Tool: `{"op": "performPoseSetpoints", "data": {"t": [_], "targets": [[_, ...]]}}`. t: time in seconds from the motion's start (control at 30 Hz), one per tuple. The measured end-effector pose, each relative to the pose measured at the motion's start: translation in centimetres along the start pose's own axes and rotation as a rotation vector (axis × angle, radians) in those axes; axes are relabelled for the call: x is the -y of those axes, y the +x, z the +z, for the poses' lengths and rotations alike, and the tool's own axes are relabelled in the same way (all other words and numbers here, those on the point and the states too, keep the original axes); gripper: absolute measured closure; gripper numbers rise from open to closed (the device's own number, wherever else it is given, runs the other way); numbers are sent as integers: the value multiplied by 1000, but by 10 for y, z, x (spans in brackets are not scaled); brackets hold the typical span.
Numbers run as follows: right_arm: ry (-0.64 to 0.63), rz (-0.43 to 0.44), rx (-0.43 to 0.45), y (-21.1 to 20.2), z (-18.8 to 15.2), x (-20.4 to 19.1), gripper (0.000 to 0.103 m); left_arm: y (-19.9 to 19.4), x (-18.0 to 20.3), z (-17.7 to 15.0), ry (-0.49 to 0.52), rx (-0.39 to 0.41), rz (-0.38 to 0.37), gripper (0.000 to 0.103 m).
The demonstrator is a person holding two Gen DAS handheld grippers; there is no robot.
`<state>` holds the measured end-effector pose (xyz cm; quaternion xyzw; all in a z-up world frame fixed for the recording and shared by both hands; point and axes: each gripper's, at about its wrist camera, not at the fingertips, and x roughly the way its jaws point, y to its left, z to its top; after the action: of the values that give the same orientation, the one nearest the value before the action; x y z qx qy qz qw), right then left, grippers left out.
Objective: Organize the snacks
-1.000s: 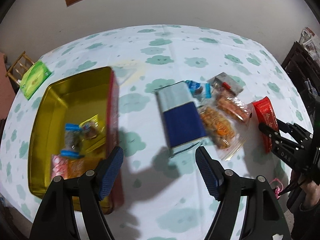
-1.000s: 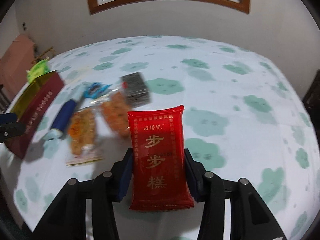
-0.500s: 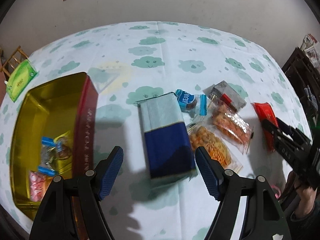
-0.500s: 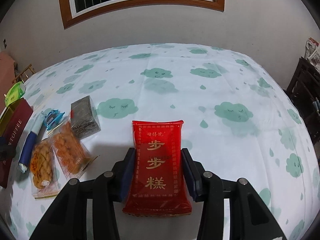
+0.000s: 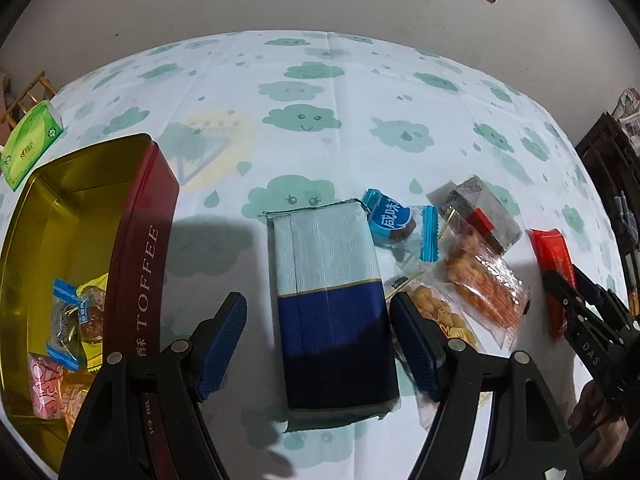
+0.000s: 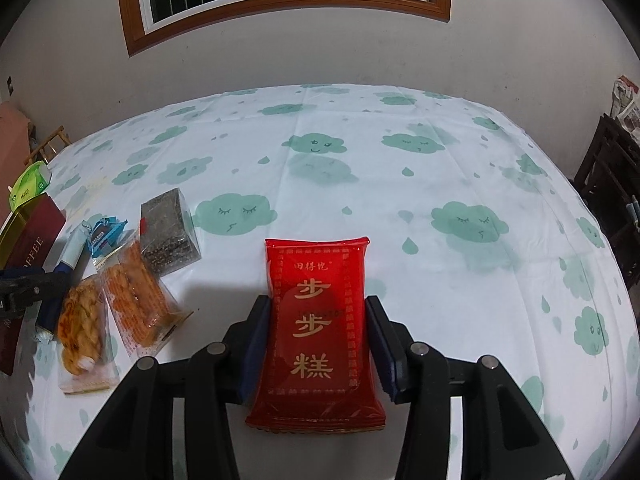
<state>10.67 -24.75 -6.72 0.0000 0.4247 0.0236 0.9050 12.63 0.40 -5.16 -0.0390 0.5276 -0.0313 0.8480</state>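
The left gripper [image 5: 318,344] is spread wide above the bench [image 5: 312,92], its two blue-padded fingers [image 5: 222,346] standing either side of a blue and pale packet [image 5: 332,304] without touching it. That packet lies flat on the cloud-print cloth, long axis running near to far.

Left of it sits a red tin [image 5: 140,264] marked TOFFEE, lid off, gold inside. Several small wrapped sweets [image 5: 66,332] lie in its near end. A green tissue pack [image 5: 30,146] rests at the far left edge of the bench, beyond the tin.

Right of the blue and pale packet, a small blue-wrapped sweet [image 5: 394,224] lies just beside its far corner. A clear bag of fried twists [image 5: 440,316] lies partly under the left gripper's right finger. A second clear bag of orange snacks [image 5: 486,284] lies further right, and a dark seed bar [image 5: 486,210] lies at its far end, seemingly touching it.

The right gripper [image 6: 318,344] is closed on a red packet [image 6: 316,320] with gold characters, one finger pressed to each long side. From the left wrist camera the red packet [image 5: 554,264] shows at the far right, clamped in the right gripper [image 5: 568,280] near the bench surface; whether it rests on the cloth cannot be told.

From the right wrist camera the seed bar [image 6: 170,232], the orange snacks [image 6: 138,296] and the fried twists [image 6: 82,324] lie to the left of the red packet, apart from it.
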Motion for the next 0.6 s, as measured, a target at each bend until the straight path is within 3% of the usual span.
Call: {"op": "performPoseSetpoints", "data": {"t": [0.6], "targets": [[-26,-20,-8,1,0,-4,52,6,-10,-6,17,3,8,47]]}}
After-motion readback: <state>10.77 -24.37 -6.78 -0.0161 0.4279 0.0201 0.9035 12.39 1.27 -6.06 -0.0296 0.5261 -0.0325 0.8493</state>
